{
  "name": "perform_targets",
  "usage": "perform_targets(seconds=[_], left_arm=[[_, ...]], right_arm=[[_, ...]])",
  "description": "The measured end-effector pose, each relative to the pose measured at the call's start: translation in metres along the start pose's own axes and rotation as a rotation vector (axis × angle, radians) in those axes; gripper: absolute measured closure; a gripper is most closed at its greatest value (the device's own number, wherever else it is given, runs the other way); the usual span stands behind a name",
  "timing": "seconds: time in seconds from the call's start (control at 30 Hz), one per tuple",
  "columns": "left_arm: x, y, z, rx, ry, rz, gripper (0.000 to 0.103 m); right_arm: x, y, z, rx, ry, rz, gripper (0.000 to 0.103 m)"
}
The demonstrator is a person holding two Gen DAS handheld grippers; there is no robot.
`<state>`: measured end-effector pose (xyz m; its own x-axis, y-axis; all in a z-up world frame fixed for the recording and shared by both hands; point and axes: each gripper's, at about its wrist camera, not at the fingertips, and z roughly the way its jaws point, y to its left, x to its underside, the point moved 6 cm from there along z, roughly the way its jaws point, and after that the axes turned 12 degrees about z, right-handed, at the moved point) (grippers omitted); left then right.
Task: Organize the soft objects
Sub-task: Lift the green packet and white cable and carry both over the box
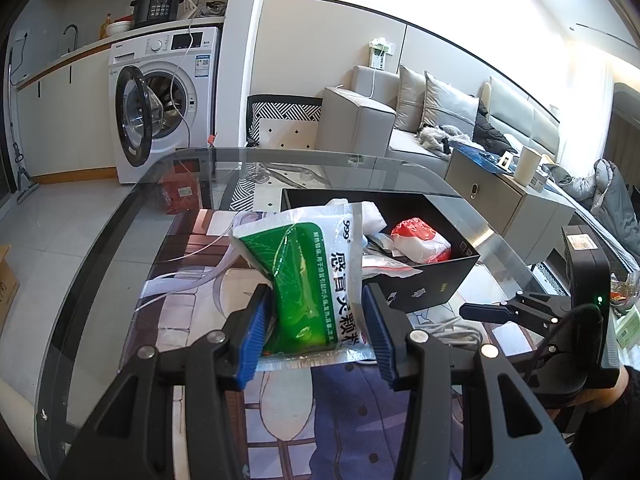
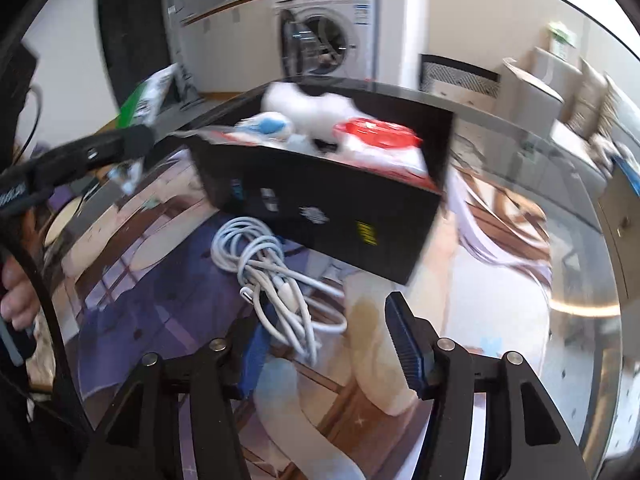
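My left gripper is shut on a green and white soft packet and holds it above the glass table, just left of a black box. The box holds a red and white pouch and other soft packs. In the right wrist view the black box sits ahead, with the red pouch and white items inside. My right gripper is open and empty over a coiled white cable. The packet and the left gripper show at the upper left there.
The glass table has a rounded edge at left and far side. A washing machine with its door open stands beyond. A grey sofa and cabinet lie to the right. The right gripper shows at right.
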<state>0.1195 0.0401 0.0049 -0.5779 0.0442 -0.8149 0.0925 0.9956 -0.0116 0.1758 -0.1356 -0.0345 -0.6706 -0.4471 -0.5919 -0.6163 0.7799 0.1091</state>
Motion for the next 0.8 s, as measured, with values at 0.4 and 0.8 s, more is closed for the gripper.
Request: perform_targets(seconds=[0.4, 0.8], left_arm=[[-0.001, 0.009, 0.000, -0.010, -0.003, -0.011, 0.057], [-0.008, 0.011, -0.010, -0.015, -0.038, -0.017, 0.057]], right_arm=[[-0.004, 0.049, 0.012, -0.168, -0.005, -0.096, 0.080], [-0.021, 0.049, -0.056, -0.186, -0.182, -0.082, 0.085]])
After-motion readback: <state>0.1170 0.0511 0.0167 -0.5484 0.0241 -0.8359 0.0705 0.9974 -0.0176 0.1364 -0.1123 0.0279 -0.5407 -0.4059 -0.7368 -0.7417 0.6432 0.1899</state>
